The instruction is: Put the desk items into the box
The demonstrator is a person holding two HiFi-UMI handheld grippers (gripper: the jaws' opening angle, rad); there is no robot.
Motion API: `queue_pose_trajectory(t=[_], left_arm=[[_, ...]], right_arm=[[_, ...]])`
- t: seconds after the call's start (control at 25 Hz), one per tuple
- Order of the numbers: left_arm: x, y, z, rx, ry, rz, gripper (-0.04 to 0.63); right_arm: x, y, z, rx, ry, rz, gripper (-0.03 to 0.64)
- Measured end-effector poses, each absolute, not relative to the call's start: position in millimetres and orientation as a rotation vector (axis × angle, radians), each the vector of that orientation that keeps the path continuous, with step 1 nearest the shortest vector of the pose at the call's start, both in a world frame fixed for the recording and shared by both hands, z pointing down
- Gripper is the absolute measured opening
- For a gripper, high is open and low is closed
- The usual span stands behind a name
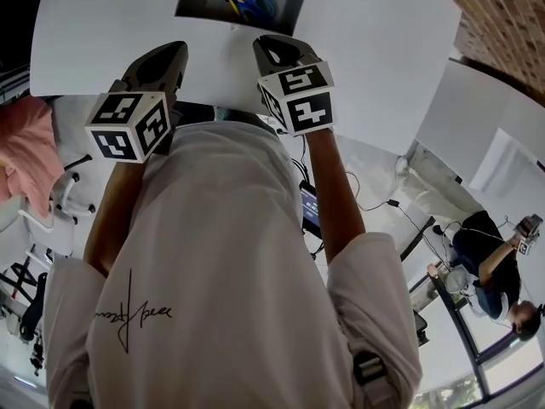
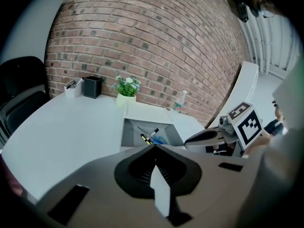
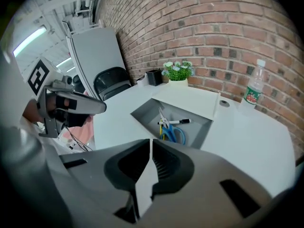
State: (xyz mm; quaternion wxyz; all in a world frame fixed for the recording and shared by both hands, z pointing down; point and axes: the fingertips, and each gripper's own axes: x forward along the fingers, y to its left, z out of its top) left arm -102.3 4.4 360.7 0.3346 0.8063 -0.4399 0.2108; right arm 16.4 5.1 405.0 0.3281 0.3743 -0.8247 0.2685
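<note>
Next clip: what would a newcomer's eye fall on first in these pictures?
First the open box on the white table, with blue-handled scissors and a marker inside. Nearer the person, the left gripper and right gripper sit at the table's near edge, jaws together and empty. By the brick wall stand a small plant and a water bottle.

My left tool (image 2: pixel 154 147) has its jaws pressed together with nothing between them. Just ahead of it the white box (image 2: pixel 129 136) sits open on the bench (image 2: pixel 71 122), with a marker (image 2: pixel 153 132) inside. My right tool (image 2: pixel 205 137) hangs to its right, and a potted plant (image 2: pixel 126 87) stands beyond the box.
</note>
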Motion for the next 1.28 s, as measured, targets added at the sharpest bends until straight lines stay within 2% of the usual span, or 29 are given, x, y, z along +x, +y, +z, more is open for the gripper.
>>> queue_pose_trajectory(t=[1.28], left_arm=[[-72.1, 32.6, 328.5, 2.210, -1.176, 0.419, 0.005]], right_arm=[[32.5, 59.4, 359.9, 0.977, -2.345, 0.782, 0.023]])
